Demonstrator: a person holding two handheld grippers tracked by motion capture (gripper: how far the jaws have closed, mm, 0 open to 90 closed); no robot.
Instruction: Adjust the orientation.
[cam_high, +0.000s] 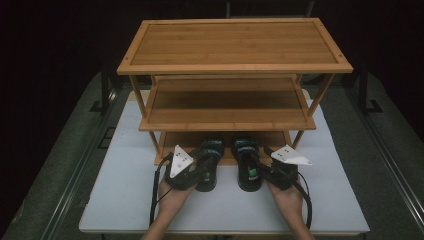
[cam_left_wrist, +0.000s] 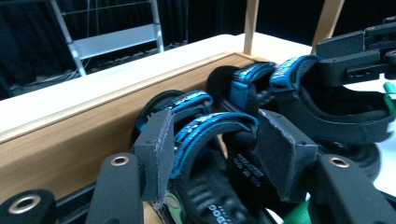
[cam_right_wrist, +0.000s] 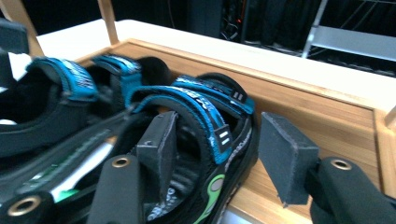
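Two sandals bottom centre, toes on rack's lowest shelf, long axes pointing up-frame; left gripper and right gripper half open astride heel straps, pads slack.

We are looking at a white-topped table bearing a three-tier bamboo shoe rack. Its upper two shelves are standing bare. Two black sandals with blue straps, the left sandal and the right sandal, are lying side by side, toes on the bottom shelf, heels overhanging the table.
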